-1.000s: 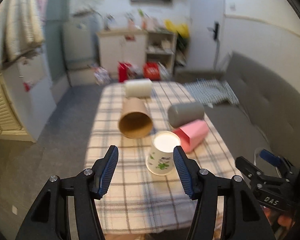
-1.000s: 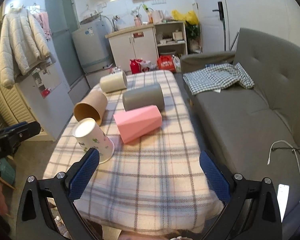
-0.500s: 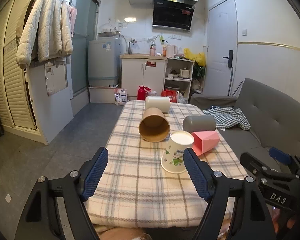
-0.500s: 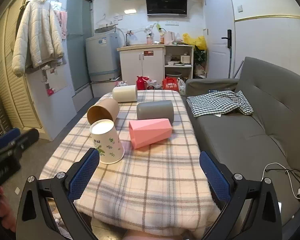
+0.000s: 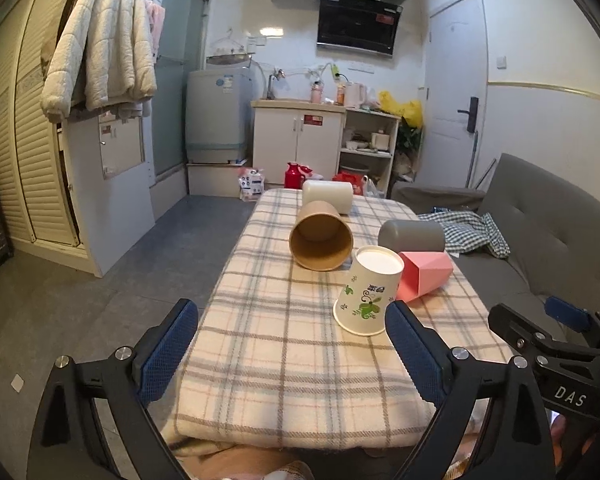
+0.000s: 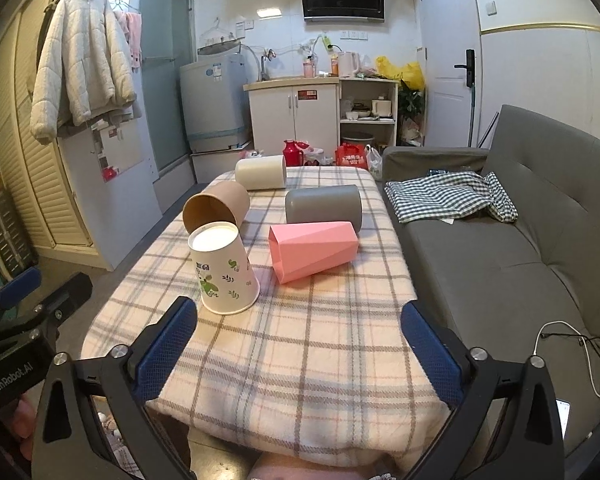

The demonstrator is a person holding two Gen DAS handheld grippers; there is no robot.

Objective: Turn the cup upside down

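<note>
A white paper cup with green leaf print (image 5: pixel 368 290) (image 6: pixel 222 268) stands upside down on the plaid tablecloth (image 5: pixel 292 344) (image 6: pixel 312 344), wide rim down. My left gripper (image 5: pixel 292 346) is open and empty, held back near the table's front edge, apart from the cup. My right gripper (image 6: pixel 298 346) is open and empty, also near the front edge. A brown paper cup (image 5: pixel 321 240) (image 6: pixel 216 210), a pink faceted cup (image 5: pixel 424 274) (image 6: pixel 314 250), a grey cup (image 5: pixel 412 236) (image 6: pixel 323 208) and a cream cup (image 5: pixel 328 196) (image 6: pixel 261 172) lie on their sides behind it.
A grey sofa (image 6: pixel 520 240) with a checked cloth (image 6: pixel 452 196) runs along the table's right side. Open floor lies left of the table (image 5: pixel 100 288). A white cabinet (image 6: pixel 294 118) and washing machine (image 6: pixel 216 106) stand at the back. A cable (image 6: pixel 580 340) lies on the sofa.
Both grippers have pulled back and tilted up from the table. The left gripper's jaws have spread wider and moved away from the white cup, which stays upside down in place.
</note>
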